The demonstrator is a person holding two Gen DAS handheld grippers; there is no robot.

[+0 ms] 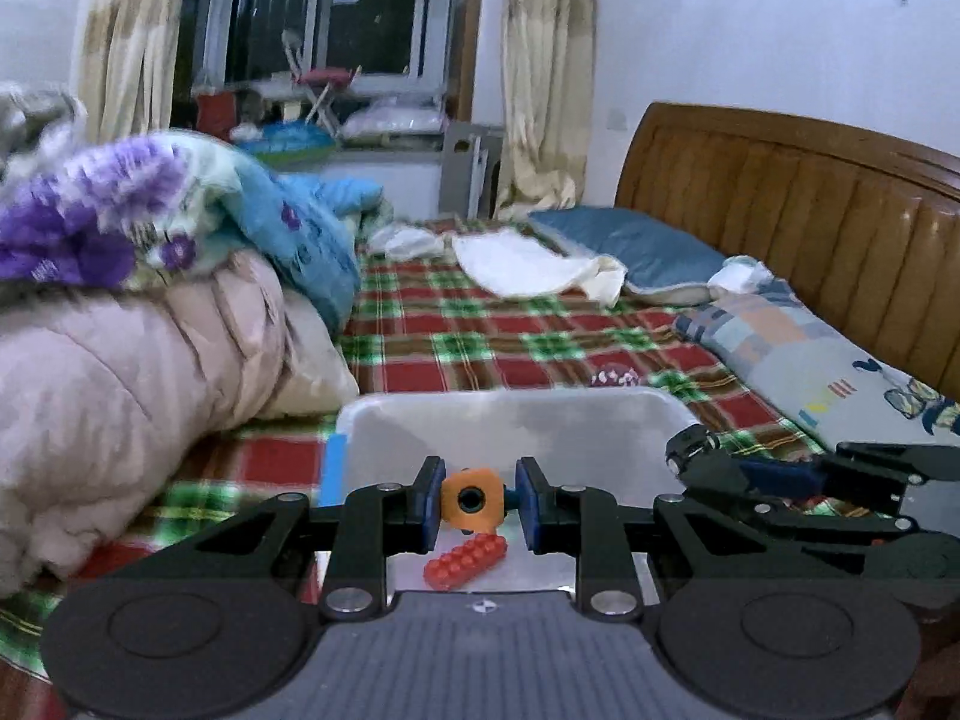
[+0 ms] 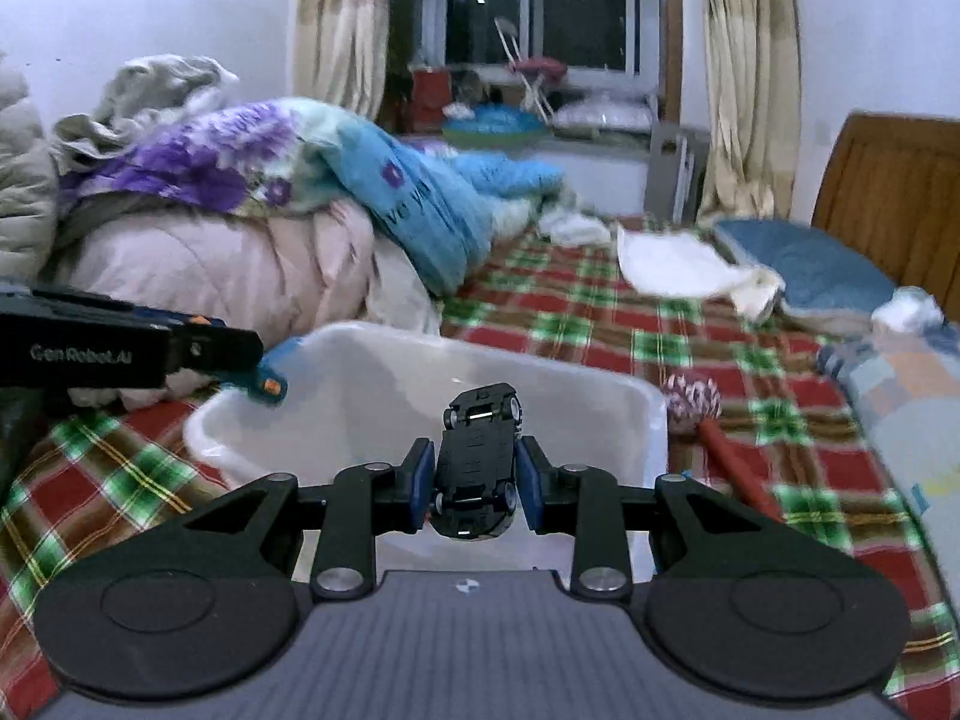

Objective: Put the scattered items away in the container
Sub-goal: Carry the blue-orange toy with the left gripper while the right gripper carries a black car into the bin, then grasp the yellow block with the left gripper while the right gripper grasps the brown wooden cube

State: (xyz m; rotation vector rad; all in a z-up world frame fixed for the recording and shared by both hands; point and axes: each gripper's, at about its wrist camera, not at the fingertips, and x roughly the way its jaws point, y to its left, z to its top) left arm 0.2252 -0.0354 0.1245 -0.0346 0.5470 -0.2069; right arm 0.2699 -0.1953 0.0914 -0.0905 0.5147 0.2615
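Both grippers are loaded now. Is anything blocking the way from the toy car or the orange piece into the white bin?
Nothing visible blocks either. The right gripper holds the toy car and the left gripper the orange piece, both over the open white bin. Only a red brick lies inside.

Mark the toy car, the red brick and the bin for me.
toy car (image 2: 477,468): right wrist view, on its underside between the pads.
red brick (image 1: 465,560): left wrist view, on its studded top.
bin (image 2: 600,387): right wrist view, on the far rim.
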